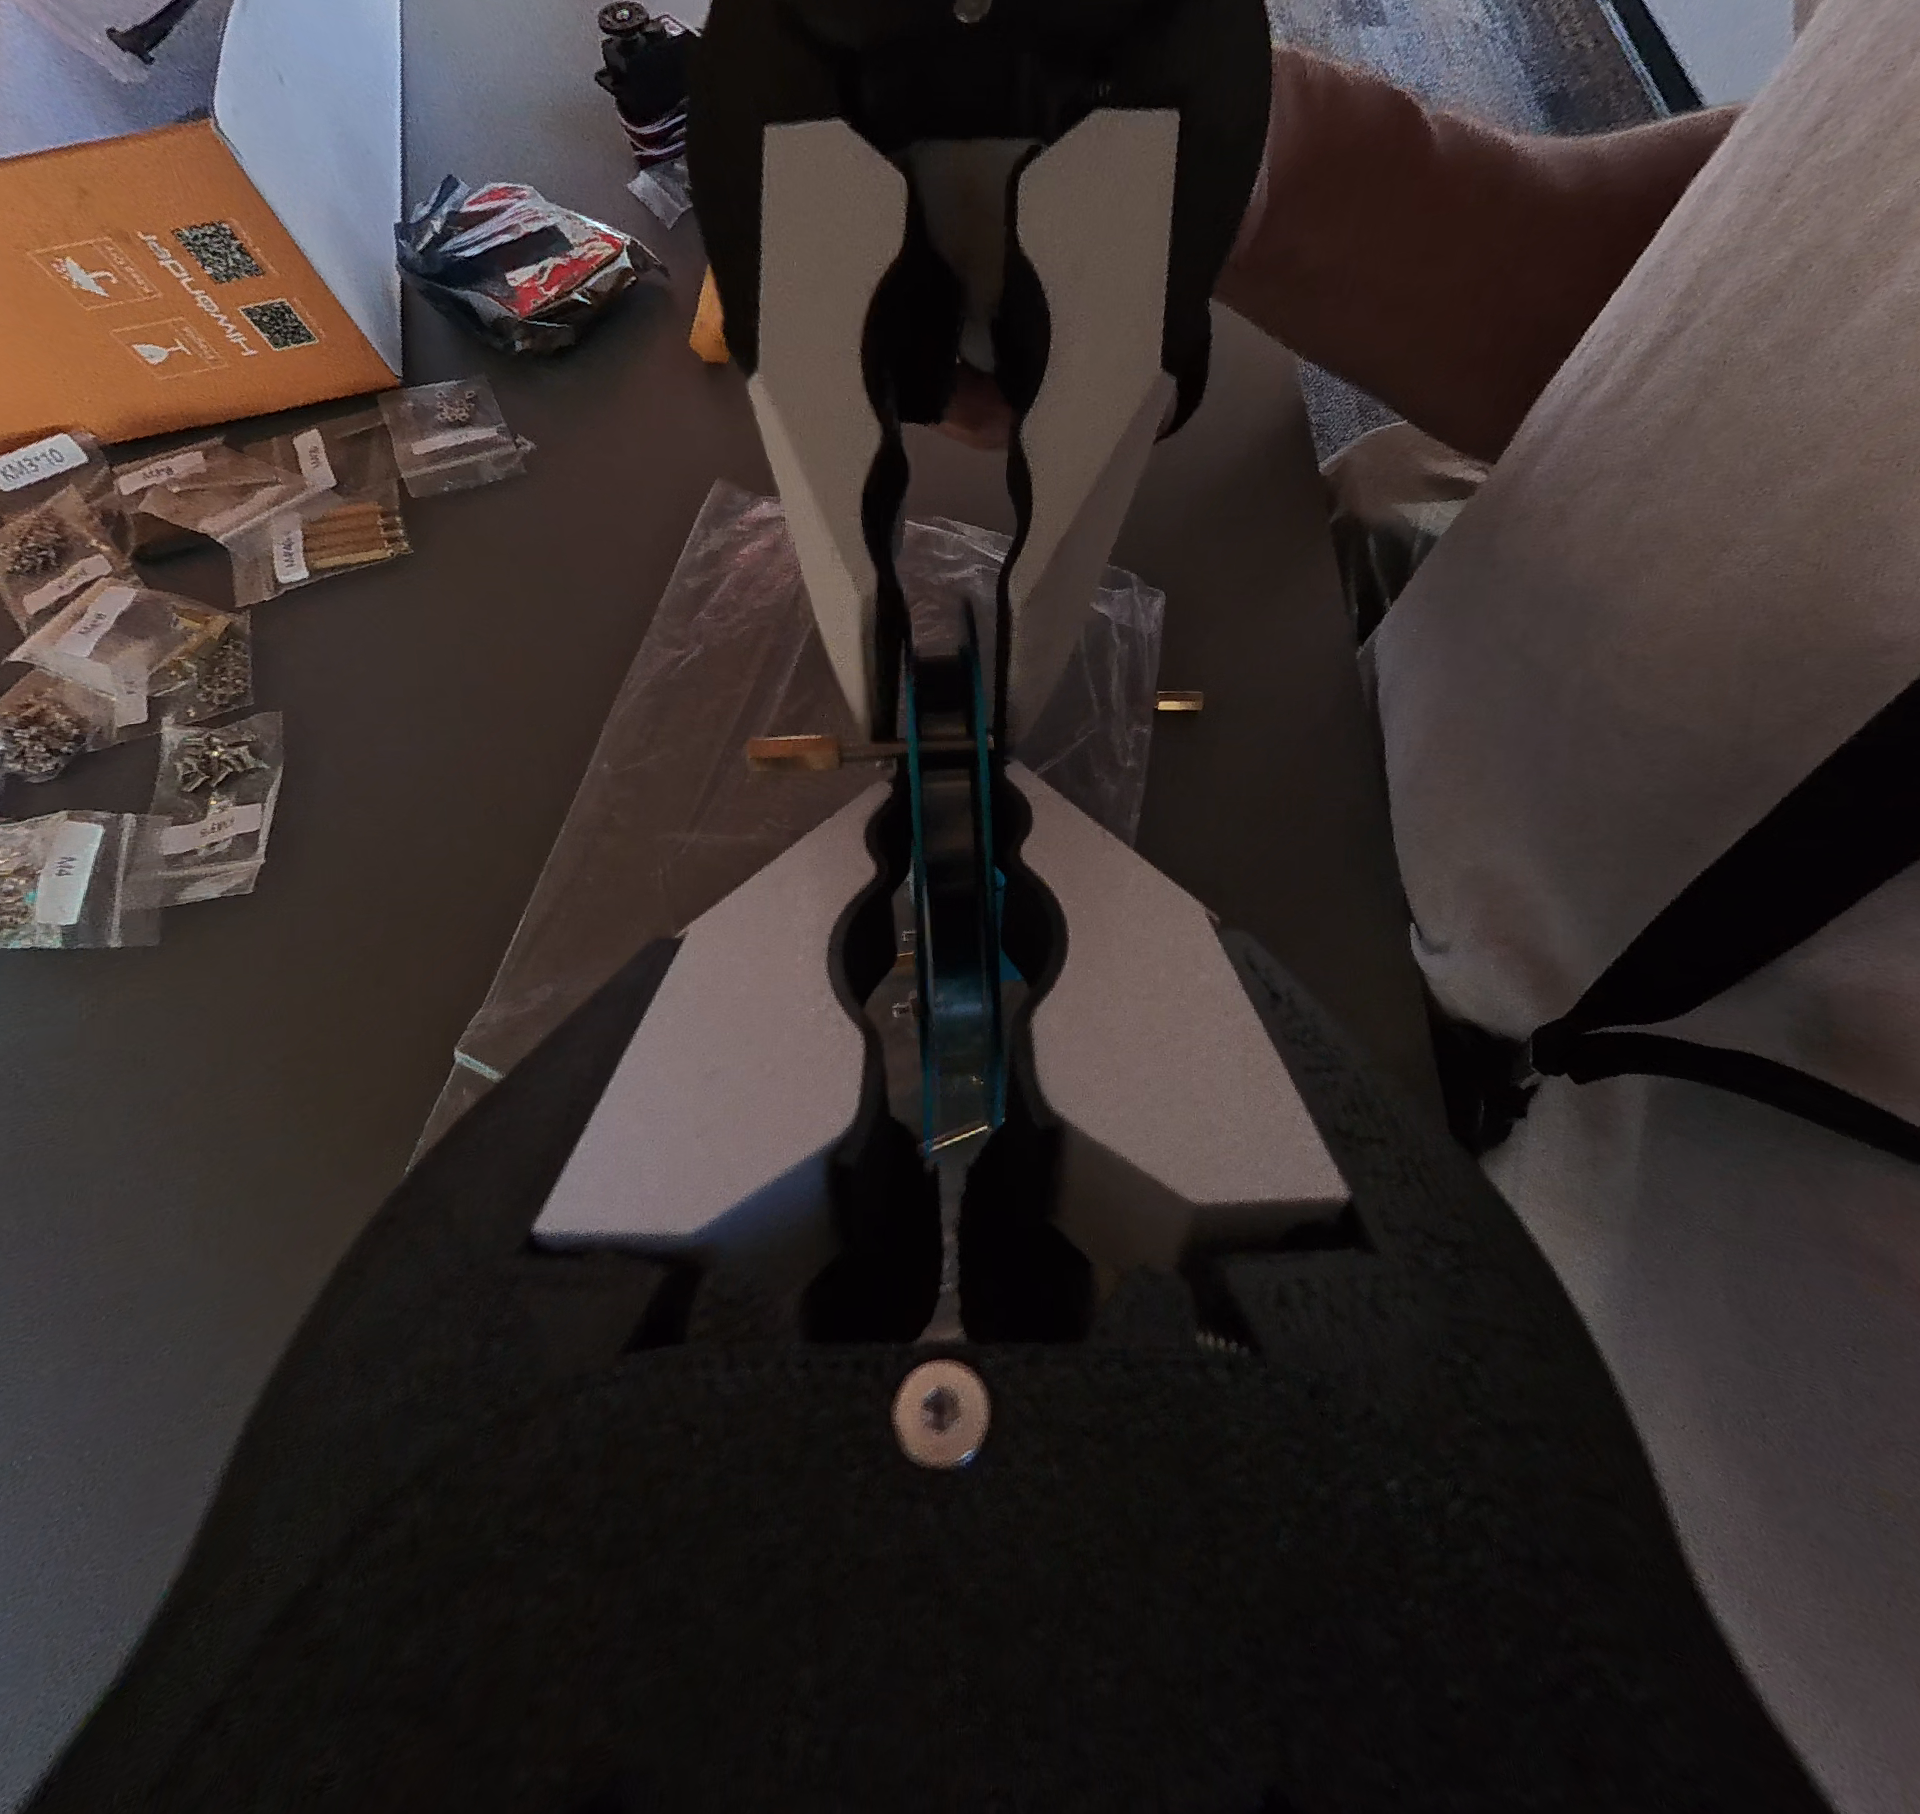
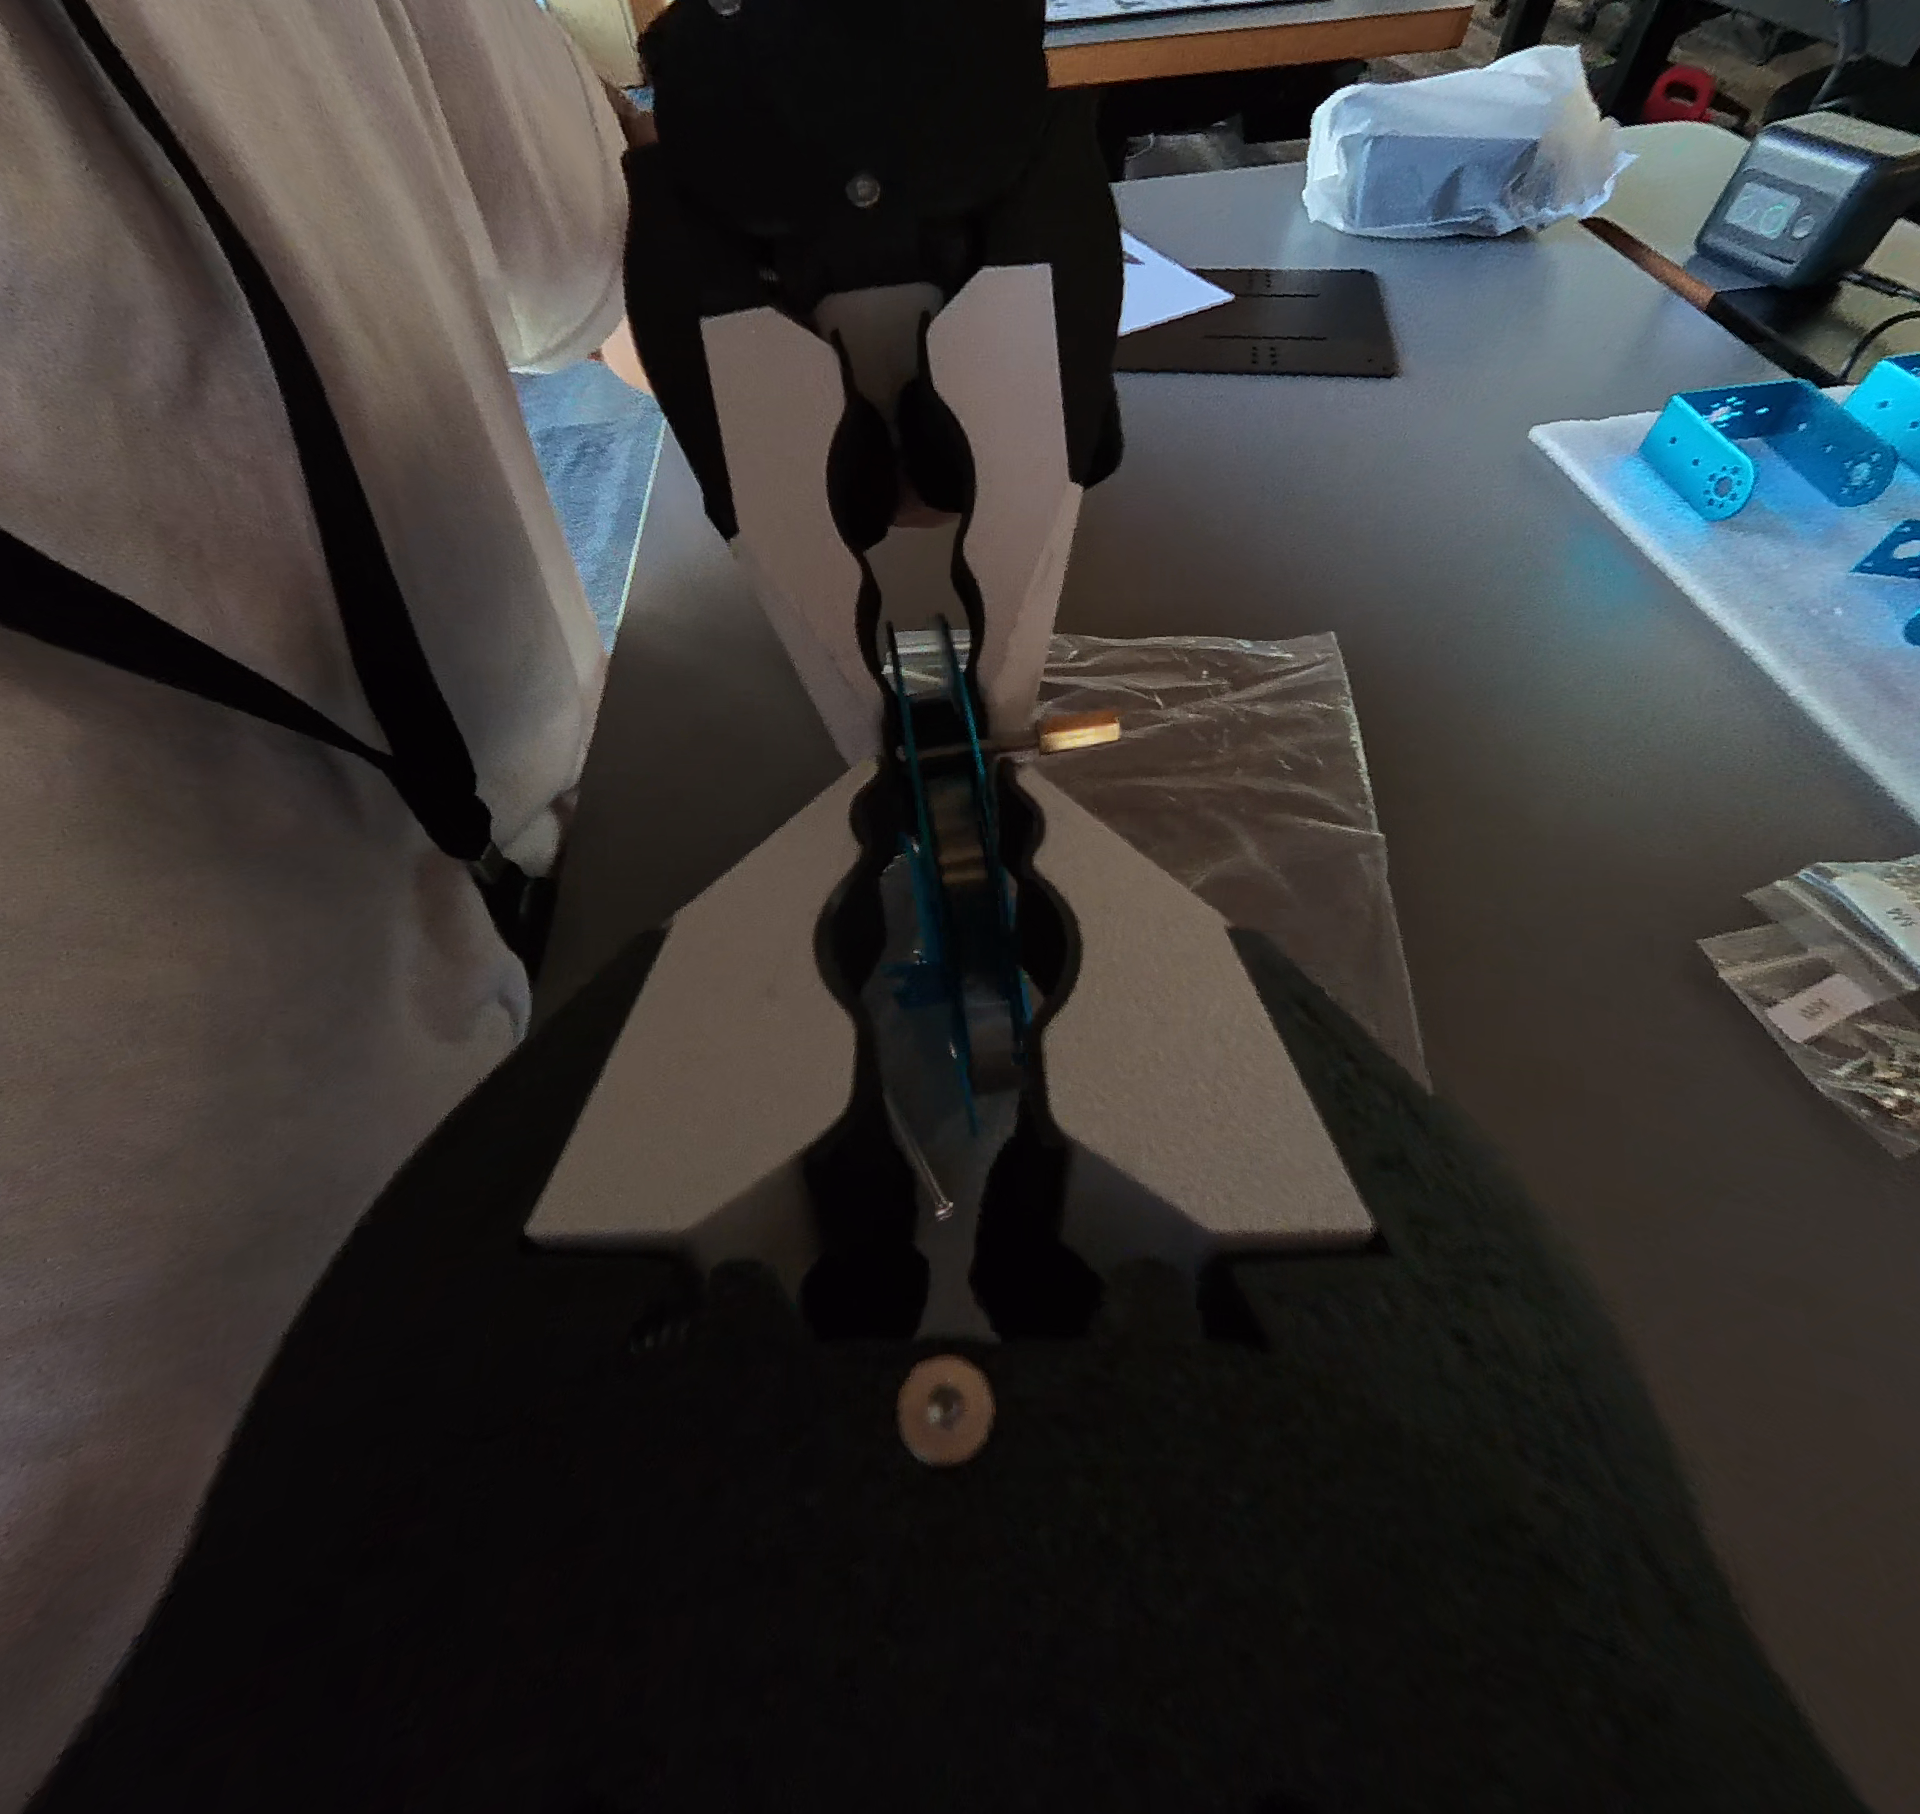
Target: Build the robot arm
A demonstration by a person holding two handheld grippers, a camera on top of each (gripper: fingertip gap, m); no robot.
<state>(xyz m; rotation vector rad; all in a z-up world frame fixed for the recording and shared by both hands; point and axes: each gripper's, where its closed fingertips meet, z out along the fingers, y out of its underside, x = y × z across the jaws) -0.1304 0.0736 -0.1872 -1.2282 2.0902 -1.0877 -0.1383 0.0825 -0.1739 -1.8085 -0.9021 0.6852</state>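
A blue metal assembly (image 1: 951, 985), two thin blue plates with a black part between them, is held edge-on above a clear plastic bag (image 1: 665, 725) on the dark table. My left gripper (image 1: 948, 782) is shut on its near end. My right gripper (image 1: 940, 715) comes from the opposite side, tips almost meeting the left's, and is shut on the far end. A brass standoff (image 1: 787, 752) on a thin screw sticks out sideways from the plates. In the right wrist view the right gripper (image 2: 940, 772) clamps the assembly (image 2: 940, 933), faced by the left gripper (image 2: 930, 715), with a brass standoff (image 2: 1081, 731) beside them.
An orange box (image 1: 156, 278), several small bags of screws (image 1: 125, 621) and a dark bag (image 1: 530, 268) lie left. Blue brackets (image 2: 1745, 445) on white foam, a black plate (image 2: 1257, 320) and more bags (image 2: 1849, 1016) lie right. A person's torso (image 2: 208, 621) is close. The grippers are tip to tip, or close to it.
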